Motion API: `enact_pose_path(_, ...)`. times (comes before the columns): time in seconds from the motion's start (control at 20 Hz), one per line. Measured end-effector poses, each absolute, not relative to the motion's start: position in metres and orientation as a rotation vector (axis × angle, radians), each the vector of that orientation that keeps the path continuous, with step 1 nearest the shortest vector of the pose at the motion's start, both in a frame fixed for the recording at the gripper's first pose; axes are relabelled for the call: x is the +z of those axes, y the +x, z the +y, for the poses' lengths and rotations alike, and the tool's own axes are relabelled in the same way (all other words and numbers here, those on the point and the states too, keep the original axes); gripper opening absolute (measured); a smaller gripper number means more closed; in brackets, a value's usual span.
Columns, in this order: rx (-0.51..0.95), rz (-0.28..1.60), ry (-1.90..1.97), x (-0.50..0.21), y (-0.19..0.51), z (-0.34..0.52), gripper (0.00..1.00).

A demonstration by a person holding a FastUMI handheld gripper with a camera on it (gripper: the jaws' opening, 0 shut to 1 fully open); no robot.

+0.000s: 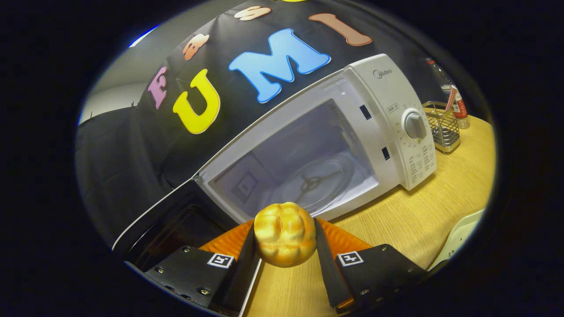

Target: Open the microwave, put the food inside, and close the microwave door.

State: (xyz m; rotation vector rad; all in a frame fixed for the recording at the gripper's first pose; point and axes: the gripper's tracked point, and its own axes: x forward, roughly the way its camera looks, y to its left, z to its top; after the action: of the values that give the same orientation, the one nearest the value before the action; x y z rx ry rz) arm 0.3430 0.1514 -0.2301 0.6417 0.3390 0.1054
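Jaws are seen closed on one round golden bread roll (pixel 285 234), which is pinched between the two fingers at the lower centre of the frame, a finger pressed against each of its sides. One gripper (pixel 284 246) is counted, with two square marker tags on its body, one per side. Just beyond the roll, one white microwave (pixel 387 114) is stood on the wooden desk (pixel 423 220), tilted across the middle of the frame. Its door (pixel 172 220) is swung fully open toward the lower left, and the cavity is exposed, with one glass turntable (pixel 319 182) seen on its floor. One round dial (pixel 414 124) is set on the control panel at the right of the microwave. At the upper right, one wire basket (pixel 442 127) is placed on the desk beside the microwave, and one clear bottle (pixel 449 94) is stood just behind it.
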Motion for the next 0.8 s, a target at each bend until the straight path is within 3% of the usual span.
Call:
enact_pose_path(0.45,-0.016,0.366,0.579,-0.264,0.448,0.153,0.71)
enact_pose_path(0.7,-0.039,0.370,0.560,-0.283,0.471,0.153,0.70)
enact_pose_path(0.8,-0.039,0.348,0.541,-0.279,0.475,0.156,0.80)
